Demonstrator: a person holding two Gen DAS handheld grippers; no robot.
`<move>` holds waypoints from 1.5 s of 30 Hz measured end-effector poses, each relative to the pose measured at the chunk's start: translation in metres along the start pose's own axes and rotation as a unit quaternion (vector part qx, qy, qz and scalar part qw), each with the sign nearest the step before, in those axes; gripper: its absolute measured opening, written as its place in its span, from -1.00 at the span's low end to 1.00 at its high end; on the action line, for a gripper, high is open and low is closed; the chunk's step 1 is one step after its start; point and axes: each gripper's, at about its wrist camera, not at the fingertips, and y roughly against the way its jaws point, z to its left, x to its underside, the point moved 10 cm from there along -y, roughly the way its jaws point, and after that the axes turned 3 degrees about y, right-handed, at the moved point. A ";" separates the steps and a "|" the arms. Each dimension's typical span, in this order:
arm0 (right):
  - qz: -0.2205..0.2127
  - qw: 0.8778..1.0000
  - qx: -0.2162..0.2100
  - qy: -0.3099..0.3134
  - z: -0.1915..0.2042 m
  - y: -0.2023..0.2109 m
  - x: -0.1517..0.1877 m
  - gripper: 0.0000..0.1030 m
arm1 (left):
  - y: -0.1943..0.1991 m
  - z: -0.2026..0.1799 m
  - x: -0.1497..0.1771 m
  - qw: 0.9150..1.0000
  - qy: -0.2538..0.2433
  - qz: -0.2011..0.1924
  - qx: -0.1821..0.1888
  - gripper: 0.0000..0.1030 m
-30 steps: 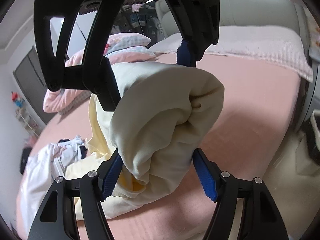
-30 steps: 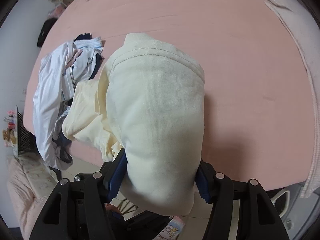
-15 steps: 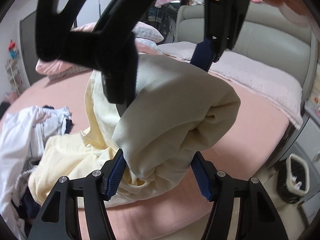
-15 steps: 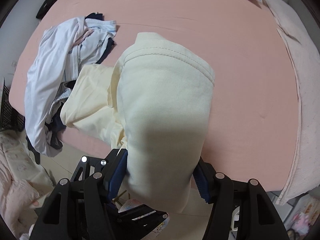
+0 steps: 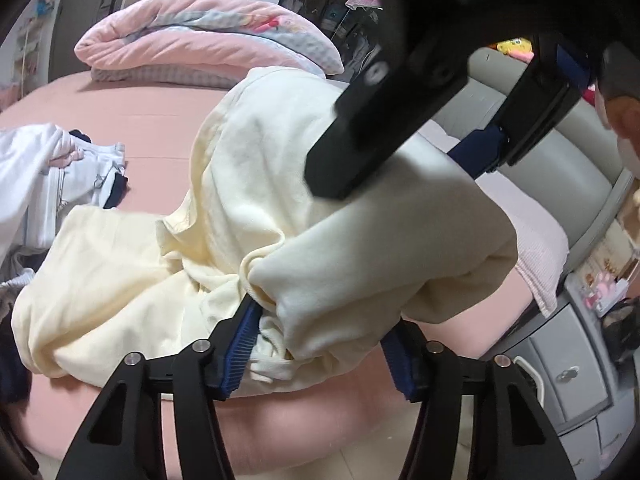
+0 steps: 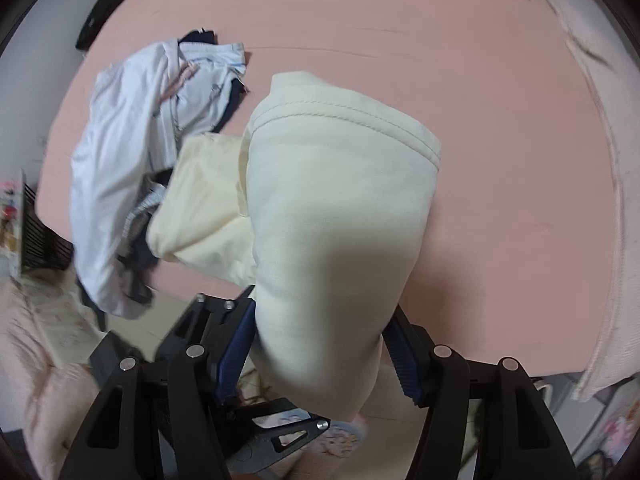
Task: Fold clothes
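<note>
So no readable writing or brand anywhere, just blurry cartoon prints. Going left to right: a heap of white and pale blue clothes (image 6: 152, 152) sits at the left on a bed with a pink sheet (image 6: 500, 140). Beside it, the cream garment (image 6: 332, 216) trails onto the sheet while its bunched end is lifted up. The left tongs (image 5: 320, 354) have just been closing and their blue pads press a thick roll of that cream fabric. The right tongs (image 6: 316, 354) are clamped on another fat fold of it. Behind, a folded pink quilt (image 5: 200, 36) lies at the head of the bed. At the far right there's a grey padded headboard (image 5: 560, 184) and a grey drawer unit (image 5: 568, 368), drawers shut, contents hidden.
</note>
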 end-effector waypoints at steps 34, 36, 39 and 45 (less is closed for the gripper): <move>-0.236 0.941 -0.241 -0.038 -0.013 0.019 0.001 0.12 | 0.007 0.022 0.015 0.997 0.066 0.035 0.026 -0.09; -0.239 0.939 -0.244 -0.040 -0.011 0.020 -0.002 -0.01 | 0.009 0.024 0.015 0.997 0.068 0.038 0.026 -0.09; -0.239 0.937 -0.252 -0.041 -0.005 0.018 -0.006 -0.06 | 0.012 0.023 0.018 0.997 0.058 0.051 0.017 -0.08; -0.242 0.938 -0.246 -0.028 0.003 0.016 -0.007 -0.06 | 0.035 0.026 0.019 0.994 0.070 0.088 -0.003 0.17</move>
